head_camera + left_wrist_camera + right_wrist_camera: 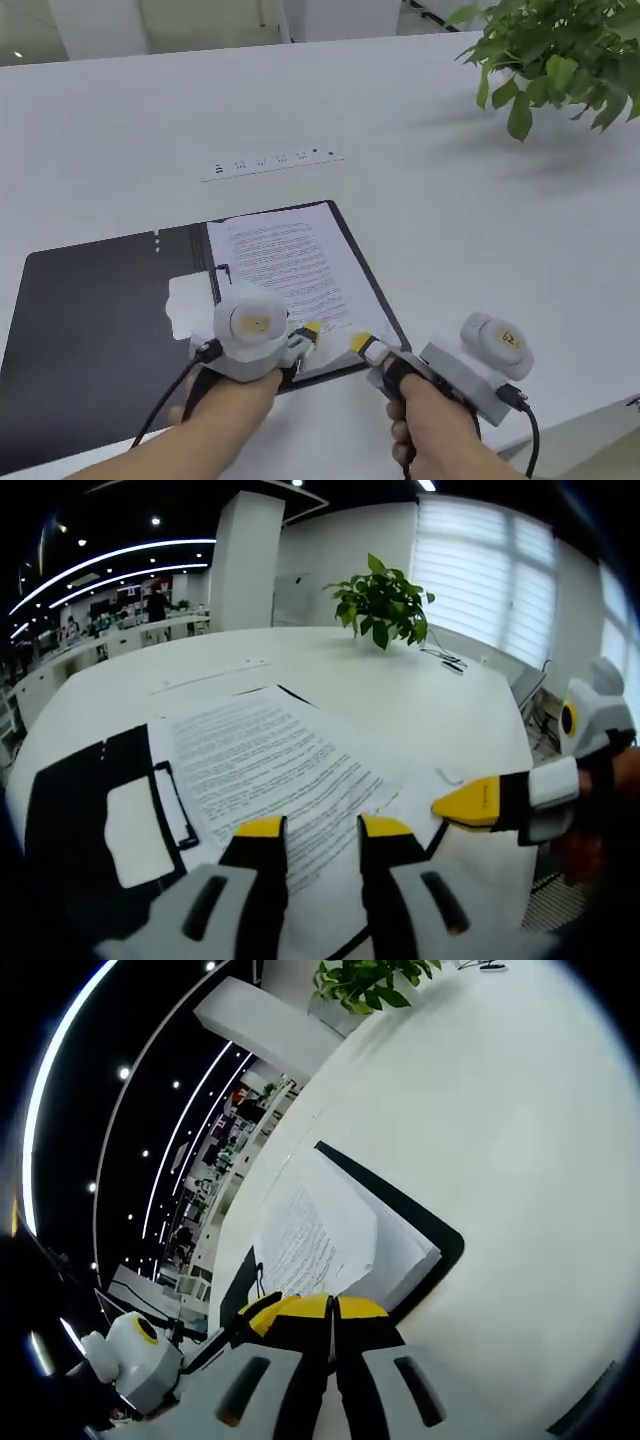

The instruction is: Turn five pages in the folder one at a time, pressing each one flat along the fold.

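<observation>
The near edge of the open folder [90, 330] runs just under both sets of jaws. Its right-hand edge passes just outside the right gripper [362, 346]. Past that edge the white table [450, 230] lies bare and wide, out to a potted plant [550, 50] well ahead and to the right. A flush socket strip [272, 162] sits ahead of the jaws, apart from the folder's far edge. The table's own near edge falls close behind the grippers. The room beyond is an open-plan office with ceiling light strips and blinded windows.

The folder lies flat with its fold running away from the jaws, leaning a little rightward. The black cover spreads to the left. The printed page [290, 265] lies to the right, its long axis along the fold and its heading at the far end.

The left gripper [322, 830] has its jaws spread, with a clear gap, over the page's near edge. The right gripper's jaws are pressed together at the page's near right corner. Whether they catch a sheet I cannot tell, though the top sheet bows upward just ahead of them.
</observation>
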The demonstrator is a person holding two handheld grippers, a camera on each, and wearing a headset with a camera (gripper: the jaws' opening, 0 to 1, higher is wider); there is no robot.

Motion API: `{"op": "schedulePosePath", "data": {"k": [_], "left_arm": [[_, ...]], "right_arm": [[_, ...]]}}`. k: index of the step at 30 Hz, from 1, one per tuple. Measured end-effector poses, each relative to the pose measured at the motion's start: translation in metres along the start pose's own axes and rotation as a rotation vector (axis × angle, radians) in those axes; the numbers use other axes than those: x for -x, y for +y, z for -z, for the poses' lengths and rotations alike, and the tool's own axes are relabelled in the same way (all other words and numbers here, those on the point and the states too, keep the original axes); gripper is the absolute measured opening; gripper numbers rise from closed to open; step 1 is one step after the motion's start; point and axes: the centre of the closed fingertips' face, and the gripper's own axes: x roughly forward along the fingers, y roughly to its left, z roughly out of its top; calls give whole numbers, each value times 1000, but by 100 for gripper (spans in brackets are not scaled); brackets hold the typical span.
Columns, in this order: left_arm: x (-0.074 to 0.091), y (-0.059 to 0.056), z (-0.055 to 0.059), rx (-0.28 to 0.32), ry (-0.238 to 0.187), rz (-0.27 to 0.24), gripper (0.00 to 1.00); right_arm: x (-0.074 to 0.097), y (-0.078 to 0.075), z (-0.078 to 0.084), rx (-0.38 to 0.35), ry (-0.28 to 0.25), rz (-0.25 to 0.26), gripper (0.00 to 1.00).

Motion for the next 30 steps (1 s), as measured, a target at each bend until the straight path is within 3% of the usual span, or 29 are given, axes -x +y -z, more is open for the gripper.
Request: {"op": "schedulePosePath", "data": {"k": [9, 17, 24, 30], "left_arm": [[53, 36, -3, 4, -45, -80, 29], [105, 62, -2, 33, -87, -154, 29], [140, 82, 2, 59, -119, -215, 30], [170, 100, 6, 84, -144, -267, 30]], "right_arm": [[9, 34, -8, 119, -36, -69, 0], [18, 81, -5, 247, -56, -172, 0], [21, 117, 10, 401, -42, -251, 0], [20, 148, 33, 544, -7, -319, 0]]}}
